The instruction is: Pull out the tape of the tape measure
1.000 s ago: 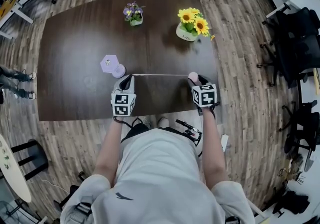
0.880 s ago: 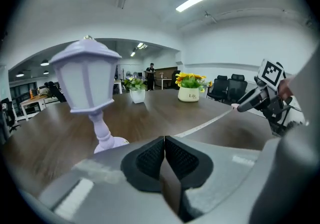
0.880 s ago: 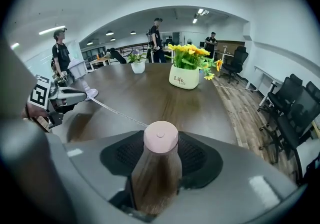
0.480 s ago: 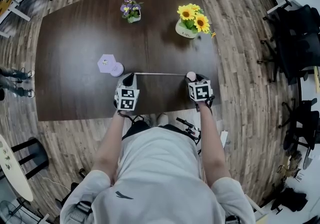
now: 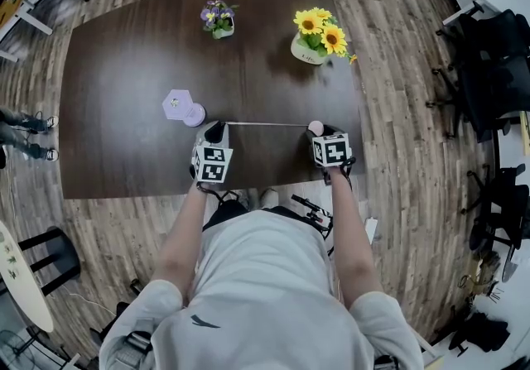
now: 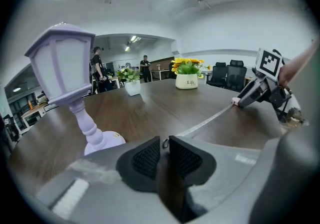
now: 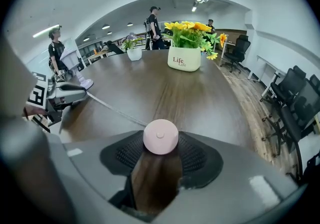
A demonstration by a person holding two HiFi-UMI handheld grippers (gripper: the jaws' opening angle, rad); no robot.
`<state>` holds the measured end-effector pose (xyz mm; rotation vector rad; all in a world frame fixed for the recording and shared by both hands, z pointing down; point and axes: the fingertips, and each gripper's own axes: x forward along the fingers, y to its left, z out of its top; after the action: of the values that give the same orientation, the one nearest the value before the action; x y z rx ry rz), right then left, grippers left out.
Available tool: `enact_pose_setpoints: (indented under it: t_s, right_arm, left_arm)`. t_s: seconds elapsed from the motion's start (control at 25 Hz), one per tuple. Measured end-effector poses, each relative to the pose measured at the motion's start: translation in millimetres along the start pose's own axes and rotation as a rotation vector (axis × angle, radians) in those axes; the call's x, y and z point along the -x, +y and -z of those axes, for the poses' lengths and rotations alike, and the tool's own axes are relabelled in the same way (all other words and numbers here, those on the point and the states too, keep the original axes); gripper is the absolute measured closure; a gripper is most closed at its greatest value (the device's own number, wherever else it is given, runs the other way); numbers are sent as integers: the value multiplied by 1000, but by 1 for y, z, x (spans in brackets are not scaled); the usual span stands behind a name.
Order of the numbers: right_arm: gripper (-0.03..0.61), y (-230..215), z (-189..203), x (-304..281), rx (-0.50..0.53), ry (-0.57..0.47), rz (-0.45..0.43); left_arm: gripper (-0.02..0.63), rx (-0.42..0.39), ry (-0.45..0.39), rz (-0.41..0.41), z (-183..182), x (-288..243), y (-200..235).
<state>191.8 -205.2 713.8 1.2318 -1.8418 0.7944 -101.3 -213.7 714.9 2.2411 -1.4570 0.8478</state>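
Tape measure (image 7: 160, 137) in right gripper (image 5: 323, 133)

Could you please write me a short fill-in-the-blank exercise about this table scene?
1. The right gripper holds a round ___ tape measure.
2. The pot of the sunflowers reads ___.
3. ___ flower pots stand on the table.

Missing words: pink; Life; two.

The fingers (image 6: 147, 160) of my left gripper (image 6: 164, 141) are easing apart, where a second ago they were pinched shut on the tape (image 6: 206, 122). Its end loop (image 6: 165, 143) is now sitting free in the widening gap between them.
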Motion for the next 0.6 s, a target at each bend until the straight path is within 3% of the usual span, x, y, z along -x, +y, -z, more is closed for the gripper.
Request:
enact_pose_setpoints:
  t_s: [0.04, 0.12, 0.2, 0.4, 0.52, 0.6]
  right_arm:
    - [357, 1, 0, 0, -3, 0, -3]
    - [328, 4, 0, 0, 1, -3, -16]
    - [279, 7, 0, 1, 6, -18, -21]
    - [267, 6, 1, 14, -21, -76, -3]
    - [294, 3, -11, 36, -37, -163, 14]
    - [368, 6, -26, 58, -35, -262, 9]
  left_arm:
    - [528, -2, -2, 11, -1, 1, -2]
    - [514, -13, -8, 22, -4, 3, -3]
    - [514, -9, -17, 23, -6, 6, -3]
    - [514, -1, -96, 26, -22, 24, -2]
    - [514, 0, -163, 24, -42, 42, -4]
    - [514, 0, -222, 32, -59, 58, -7]
